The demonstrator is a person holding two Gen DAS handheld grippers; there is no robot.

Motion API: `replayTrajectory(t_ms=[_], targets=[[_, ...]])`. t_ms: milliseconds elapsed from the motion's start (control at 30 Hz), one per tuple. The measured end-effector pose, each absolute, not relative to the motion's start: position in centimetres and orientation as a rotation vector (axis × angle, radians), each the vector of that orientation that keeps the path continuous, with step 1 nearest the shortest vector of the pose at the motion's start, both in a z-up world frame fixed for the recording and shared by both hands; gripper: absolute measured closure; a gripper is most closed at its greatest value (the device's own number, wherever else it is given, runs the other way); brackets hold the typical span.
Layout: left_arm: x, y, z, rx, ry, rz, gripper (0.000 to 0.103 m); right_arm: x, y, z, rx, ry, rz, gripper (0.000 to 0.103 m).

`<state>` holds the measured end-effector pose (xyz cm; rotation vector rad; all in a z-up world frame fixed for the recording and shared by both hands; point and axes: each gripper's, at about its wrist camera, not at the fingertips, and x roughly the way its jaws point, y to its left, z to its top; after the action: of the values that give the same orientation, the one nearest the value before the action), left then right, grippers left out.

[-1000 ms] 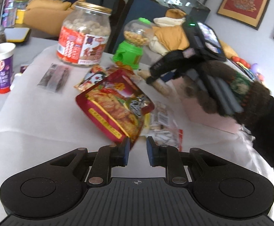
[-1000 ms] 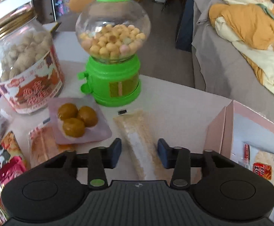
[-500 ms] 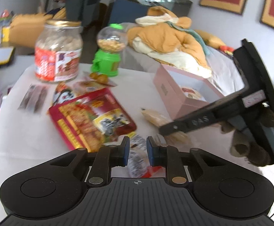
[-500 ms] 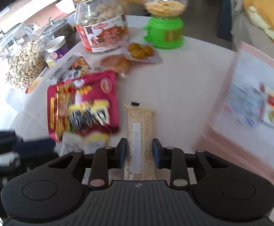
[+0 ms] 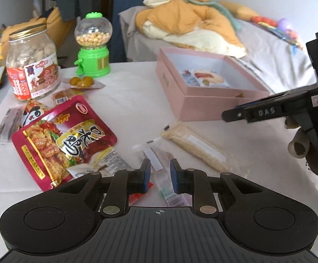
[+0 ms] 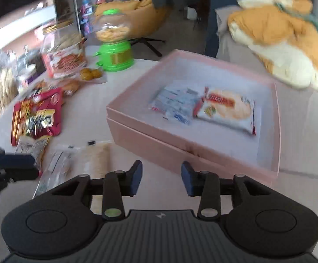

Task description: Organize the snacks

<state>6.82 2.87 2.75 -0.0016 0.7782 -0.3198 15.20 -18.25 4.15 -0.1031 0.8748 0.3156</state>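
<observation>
Sorting the loose snacks into the open pink cardboard box (image 6: 202,153) at the desk's right side seems to be our plan, since a pale blue sachet (image 6: 176,105) and a red-and-white wrapped cake (image 6: 226,107) already lie flat inside it. Our left hand-held gripper (image 5: 159,176) is clenched with nothing between its pads, hovering above a small clear-wrapped snack (image 5: 156,157) on the white-covered desk (image 5: 132,100). Our right hand-held gripper (image 6: 161,180) is empty and its jaws are opening over bare desk beside the box; that view is smeared, so its target is probably the long clear packet of pale crumbly bar (image 5: 194,146). Beside it the glossy red foil pouch (image 5: 62,140) waits, face up.
</observation>
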Motion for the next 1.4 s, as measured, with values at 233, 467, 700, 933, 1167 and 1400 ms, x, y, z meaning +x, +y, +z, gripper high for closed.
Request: replayTrajectory(t_ms=[233, 467, 700, 933, 1167, 1400], targets=[[9.0, 1.9, 1.9, -0.050, 0.848, -0.253, 0.079, 16.5, -21.5, 1.9, 0.066, 0.887, 0.288, 0.061], [10.2, -1.5, 1.4, 0.104, 0.788, -0.244, 0.072, 14.6, -20.6, 0.7, 0.020, 0.833, 0.336, 0.052], [9.7, -1.0, 1.2, 0.174, 0.755, -0.204, 0.071, 13.3, -19.9, 0.5, -0.027, 0.845, 0.377, 0.022], [8.3, 3.9, 1.4, 0.018, 0.776, -0.171, 0.064, 12.2, -17.5, 0.0, -0.137, 0.881, 0.354, 0.009], [8.3, 5.4, 1.0, -0.099, 0.827, -0.217, 0.055, 11.1, -17.3, 2.1, -0.023, 0.803, 0.420, 0.022], [7.9, 3.3, 0.6, 0.013, 0.815, -0.207, 0.046, 12.8, -13.1, 1.7, -0.042, 0.864, 0.461, 0.024]])
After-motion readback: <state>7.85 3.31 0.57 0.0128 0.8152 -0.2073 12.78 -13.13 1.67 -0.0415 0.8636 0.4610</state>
